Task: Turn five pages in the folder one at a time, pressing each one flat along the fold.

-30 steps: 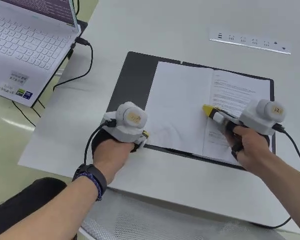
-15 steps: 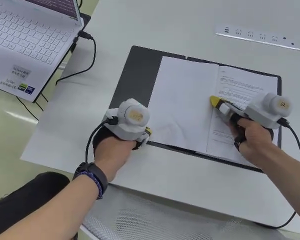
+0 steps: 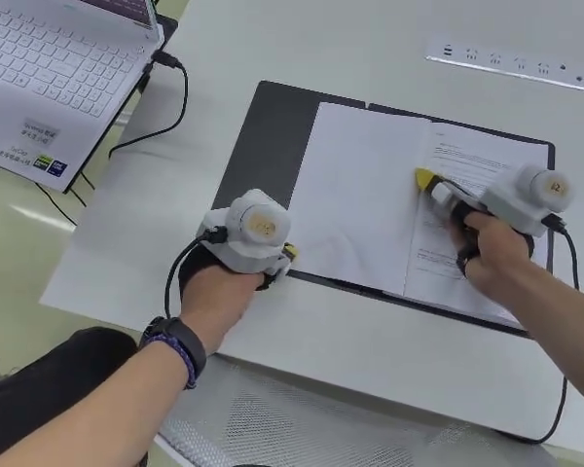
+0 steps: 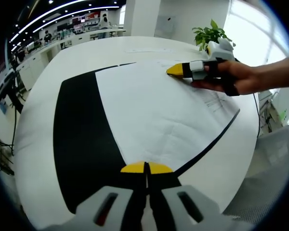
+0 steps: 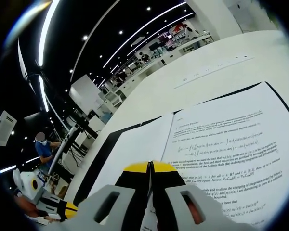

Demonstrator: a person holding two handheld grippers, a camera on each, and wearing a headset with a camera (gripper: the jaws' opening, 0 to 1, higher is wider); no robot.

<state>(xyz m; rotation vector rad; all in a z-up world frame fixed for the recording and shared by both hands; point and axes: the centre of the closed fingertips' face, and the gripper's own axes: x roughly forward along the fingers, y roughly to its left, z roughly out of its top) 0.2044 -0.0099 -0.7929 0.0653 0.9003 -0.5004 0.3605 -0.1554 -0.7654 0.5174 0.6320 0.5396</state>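
The folder [image 3: 263, 136] lay open on the table [image 3: 302, 49], with a blank page [image 3: 355, 195] on the left and a printed page [image 3: 487, 165] on the right. The right gripper [image 3: 425, 179], jaws closed together, had its yellow tip on the printed page beside the fold. The left gripper [image 3: 287, 255], jaws likewise pressed together, sat at the folder's near edge.

Quick count from where I'm standing: one folder [image 3: 261, 136] showing two open pages, one blank page [image 3: 355, 195] and one printed page [image 3: 482, 165]. Two claws: left claw [image 4: 147, 167], right claw [image 3: 425, 179]. One laptop [image 3: 49, 78] far left, one black cable [image 3: 186, 97], one power strip [image 3: 511, 63] far right, one counter [image 3: 302, 44].
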